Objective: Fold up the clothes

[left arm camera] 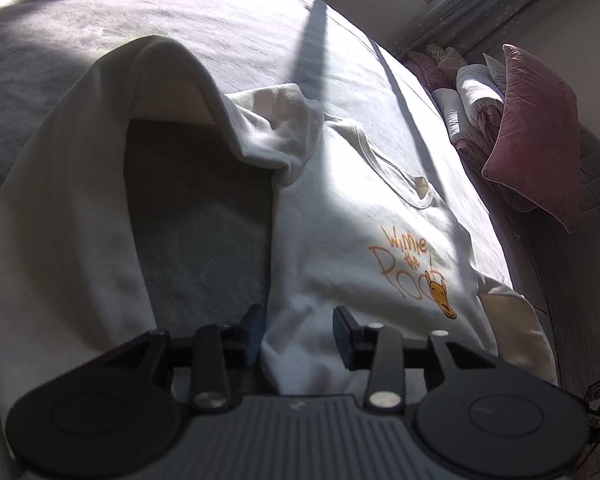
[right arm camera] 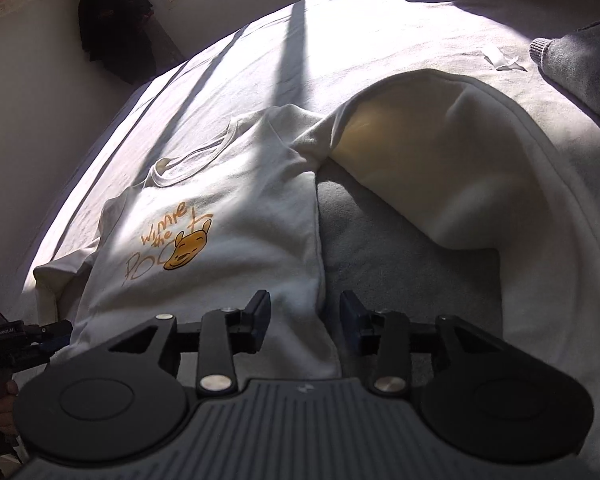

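Note:
A white sweatshirt [left arm camera: 360, 208] [right arm camera: 228, 240] with an orange "Winnie the Pooh" print [left arm camera: 416, 272] [right arm camera: 176, 244] lies face up on the bed. One long sleeve [left arm camera: 60, 220] [right arm camera: 480, 168] bows out in an arch beside the body. My left gripper [left arm camera: 300, 332] is open low over the hem, its fingers astride the body's side edge. Over the hem in the right wrist view, my right gripper [right arm camera: 305, 316] stands open with the side seam between its fingers. The left gripper [right arm camera: 40, 340] also shows at that view's lower left, held by a hand [right arm camera: 0, 404].
The grey-lilac bed sheet [left arm camera: 180, 20] [right arm camera: 380, 40] spreads around the sweatshirt, striped by sun and shadow. A pink pillow [left arm camera: 536, 140] and rolled bedding [left arm camera: 472, 100] sit at the bed's head. A grey garment [right arm camera: 580, 68] lies far right. Dark clothes [right arm camera: 116, 24] hang by the wall.

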`<state>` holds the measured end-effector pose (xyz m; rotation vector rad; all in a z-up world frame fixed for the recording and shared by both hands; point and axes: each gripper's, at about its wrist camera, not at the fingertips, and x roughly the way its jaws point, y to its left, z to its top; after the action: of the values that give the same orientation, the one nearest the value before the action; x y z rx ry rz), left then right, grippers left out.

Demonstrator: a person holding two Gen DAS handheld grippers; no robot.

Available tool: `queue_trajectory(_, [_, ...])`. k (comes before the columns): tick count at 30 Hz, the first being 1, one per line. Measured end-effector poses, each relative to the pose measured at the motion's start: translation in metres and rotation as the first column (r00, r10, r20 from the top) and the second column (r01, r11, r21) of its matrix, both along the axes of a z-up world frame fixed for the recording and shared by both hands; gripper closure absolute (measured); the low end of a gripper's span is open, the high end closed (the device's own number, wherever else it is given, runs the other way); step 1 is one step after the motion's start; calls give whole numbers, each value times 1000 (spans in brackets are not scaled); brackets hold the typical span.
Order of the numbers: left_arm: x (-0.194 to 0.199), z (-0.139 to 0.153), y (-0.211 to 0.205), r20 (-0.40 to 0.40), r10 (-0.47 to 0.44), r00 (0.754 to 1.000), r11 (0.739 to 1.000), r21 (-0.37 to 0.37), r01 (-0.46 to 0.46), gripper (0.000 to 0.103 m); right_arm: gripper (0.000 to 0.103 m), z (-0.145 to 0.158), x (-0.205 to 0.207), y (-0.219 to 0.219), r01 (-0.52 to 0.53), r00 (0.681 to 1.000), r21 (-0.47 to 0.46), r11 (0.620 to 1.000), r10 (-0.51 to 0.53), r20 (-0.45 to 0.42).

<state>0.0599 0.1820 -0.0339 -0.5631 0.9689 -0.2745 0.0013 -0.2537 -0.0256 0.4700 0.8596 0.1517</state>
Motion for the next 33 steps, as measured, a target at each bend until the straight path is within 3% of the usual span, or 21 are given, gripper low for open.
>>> queue_trajectory(6, [-47,-9,7,-73,-82,994,996,-42,79,63,60,-1,-48,-3,-53,996,53,997,56,-64])
queue_trajectory(11, [-86,-10,2,-82,-143,986,990,-32,141,63,60,-5,-89,-9,-48,994,135,990,61,-89])
queue_trajectory(15, [-116,-12,12,-76,-147,986,989,-44,144,64,61,-6,-114,-8,-44,993,168,985,61,-97])
queue_trajectory(18, [-129,-15,15,-82,-137,987,989,-66,132,65,69,-9,-125,-7,-36,994,173,984,53,-95])
queue_trajectory(20, [-138,-16,17,-78,-130,988,990,-64,126,69,87,-10,-128,-6,-34,994,169,985,52,-100])
queue_trajectory(22, [-143,-14,17,-93,-125,988,991,-65,119,94,93,-9,-130,-6,-33,993,159,987,50,-105])
queue_trajectory(25, [-153,-2,24,-73,-114,991,987,-117,105,95,94,5,-135,-12,-17,996,191,982,34,-86])
queue_trajectory(28, [-159,8,30,-60,-123,991,982,-149,113,95,94,23,-140,-13,-38,996,167,985,50,-67])
queue_trajectory(33, [-157,-15,21,-138,-162,977,987,-42,158,93,94,15,-139,3,-107,986,39,993,111,-125])
